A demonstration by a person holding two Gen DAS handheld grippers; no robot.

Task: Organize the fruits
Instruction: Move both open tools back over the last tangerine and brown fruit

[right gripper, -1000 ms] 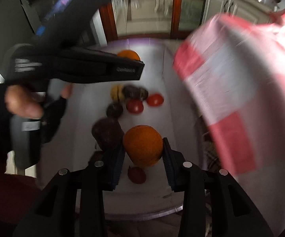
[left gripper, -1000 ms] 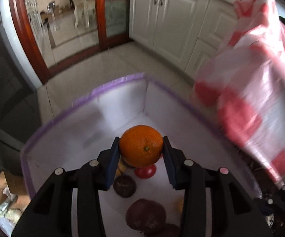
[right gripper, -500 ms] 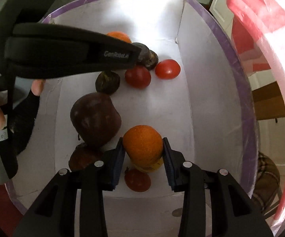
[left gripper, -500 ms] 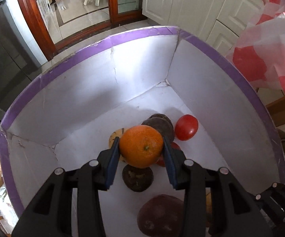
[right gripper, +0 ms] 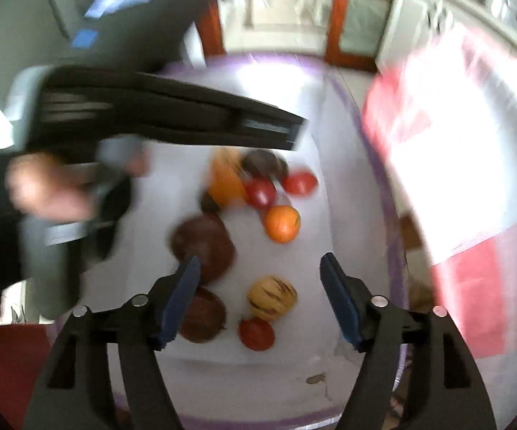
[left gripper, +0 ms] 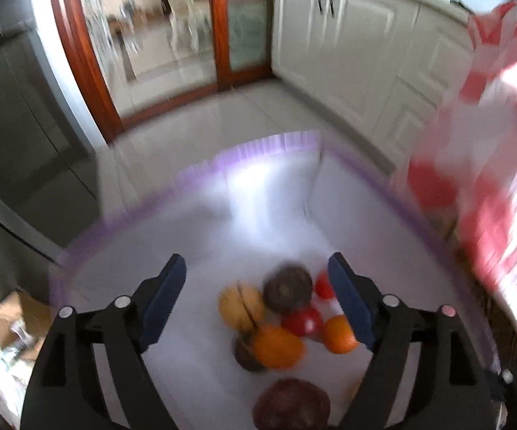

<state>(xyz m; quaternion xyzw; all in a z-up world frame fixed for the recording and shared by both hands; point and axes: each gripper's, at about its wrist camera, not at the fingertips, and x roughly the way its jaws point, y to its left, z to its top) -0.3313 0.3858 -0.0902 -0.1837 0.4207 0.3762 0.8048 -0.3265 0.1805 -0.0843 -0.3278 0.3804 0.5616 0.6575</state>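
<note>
1. Looking down my left gripper (left gripper: 257, 274), I see the jaws spread wide with nothing between them; they have just been opening, and the orange they carried now lies in the box.
2. That orange (left gripper: 277, 347) sits on the white floor of the purple-rimmed box (left gripper: 265, 147), below the gap between the jaws, touching a small dark fruit beside it.
3. My right gripper (right gripper: 260, 274) also stands apart and empty; its jaws have just been opening too.
4. The second orange (right gripper: 282, 223) rests on the box floor ahead of the right jaws, just beside two red tomatoes (right gripper: 260, 192).
5. In the left view that second orange (left gripper: 338, 329) lies against the inner side of the right-hand finger, partly hidden by it.
6. Other fruit in the box: a large dark round fruit (right gripper: 203, 243) near the left jaw of the right gripper, another brown one (right gripper: 203, 313) partly behind that jaw, a yellow striped fruit (right gripper: 272, 297) and a red one (right gripper: 256, 333) touching below it.
7. Farther in, a yellow fruit (left gripper: 237, 306) and a dark round one (left gripper: 287, 288) sit together with the tomatoes.
8. From the right view, a hand (right gripper: 43, 188) holds the left gripper's handle above the left side of the box.
9. A red and white checked cloth (left gripper: 491, 165) hangs at the right, outside the box.
10. Both views are blurred, so finer detail on the fruit I cannot tell.
</note>
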